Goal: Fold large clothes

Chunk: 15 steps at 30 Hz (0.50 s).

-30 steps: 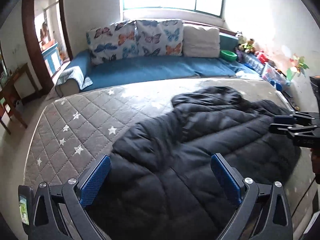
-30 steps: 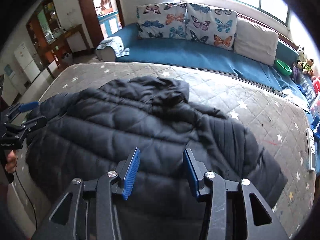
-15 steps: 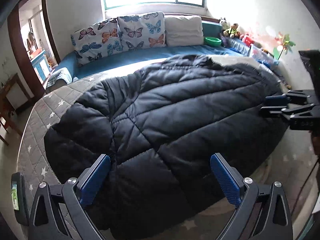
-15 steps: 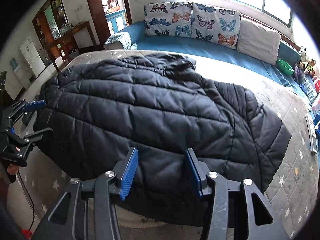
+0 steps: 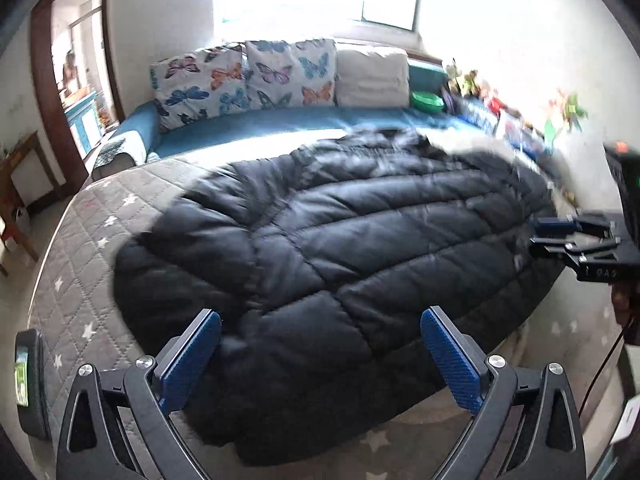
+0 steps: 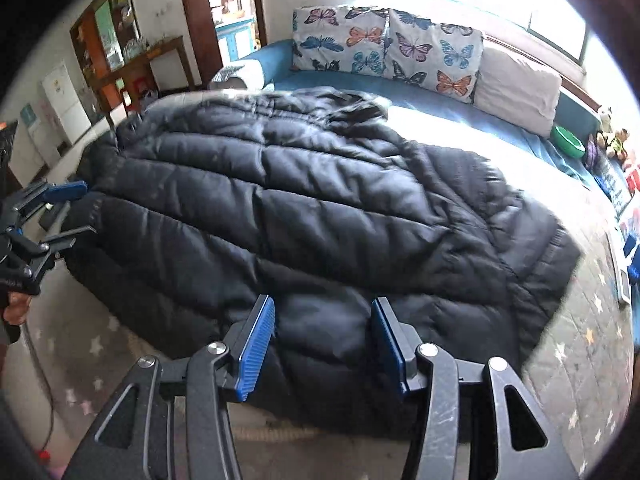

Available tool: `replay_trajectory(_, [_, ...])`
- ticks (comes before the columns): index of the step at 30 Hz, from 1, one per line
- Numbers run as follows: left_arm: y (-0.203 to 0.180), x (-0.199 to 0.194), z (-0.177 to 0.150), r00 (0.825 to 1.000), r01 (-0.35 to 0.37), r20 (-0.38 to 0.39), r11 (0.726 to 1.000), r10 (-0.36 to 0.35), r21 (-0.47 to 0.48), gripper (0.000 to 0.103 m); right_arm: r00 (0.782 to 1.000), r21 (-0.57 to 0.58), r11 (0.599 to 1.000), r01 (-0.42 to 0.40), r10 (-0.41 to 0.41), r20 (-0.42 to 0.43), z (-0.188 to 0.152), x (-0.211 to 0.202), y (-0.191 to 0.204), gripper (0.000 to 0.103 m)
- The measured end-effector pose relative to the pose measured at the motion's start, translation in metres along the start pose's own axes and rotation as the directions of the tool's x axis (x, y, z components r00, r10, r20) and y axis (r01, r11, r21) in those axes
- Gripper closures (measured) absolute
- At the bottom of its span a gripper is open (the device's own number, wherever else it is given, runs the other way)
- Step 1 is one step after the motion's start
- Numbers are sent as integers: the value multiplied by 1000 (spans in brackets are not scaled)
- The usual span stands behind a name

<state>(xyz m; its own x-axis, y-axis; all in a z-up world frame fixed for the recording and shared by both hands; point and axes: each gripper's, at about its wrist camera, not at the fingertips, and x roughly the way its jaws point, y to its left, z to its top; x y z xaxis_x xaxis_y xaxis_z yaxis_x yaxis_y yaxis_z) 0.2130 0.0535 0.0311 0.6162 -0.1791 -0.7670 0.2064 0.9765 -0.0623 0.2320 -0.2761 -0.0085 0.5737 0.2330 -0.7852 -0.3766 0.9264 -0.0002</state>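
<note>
So the grey quilted mattress with white stars (image 5: 80, 248) fills most of the room, with a long blue-covered bench (image 5: 260, 128) along its far side under the window. Spread across the mattress is the big black quilted puffer jacket (image 5: 340, 240), its hem hanging a bit over the near edge and its hood at the far end. Propped on the bench are two butterfly-print pillows (image 5: 244, 76) and a plain beige cushion (image 5: 372, 76), then a small green bowl (image 5: 427, 100) and a jumble of toys further right. Nothing sits on top of the jacket.

Both grippers tilt down over the near hem. The left gripper (image 5: 320, 356) has its blue pads spread wide, nothing pinched, jacket just below. The right gripper (image 6: 324, 344) is about half open and has been easing wider, also not pinching any fabric; its blue fingers (image 5: 554, 226) show at the right edge of the left view.

Compared with a second ago, the jacket went from bunched up and narrow to spread out flat and much wider across the mattress, reaching closer to the near edge.
</note>
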Motion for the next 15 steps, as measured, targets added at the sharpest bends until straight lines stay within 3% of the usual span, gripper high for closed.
replay_trajectory(4, [34, -10, 1, 1000, 14, 18, 996, -13, -84, 6, 1000, 61, 998, 16, -15, -24, -13, -3, -26, 48])
replay_trajectory(8, [63, 11, -5, 999, 27, -28, 986, -32, -164, 14, 999, 108, 994, -32, 36, -35, -25, 11, -36, 48])
replay_trajectory(12, [74, 16, -6, 998, 27, -51, 984, -37, -174, 16, 998, 86, 996, -21, 26, -59, -22, 15, -31, 48])
replay_trajectory(15, [72, 6, 7, 999, 20, -39, 988, -26, -152, 21, 997, 106, 992, -67, 71, -37, -11, -4, -38, 48])
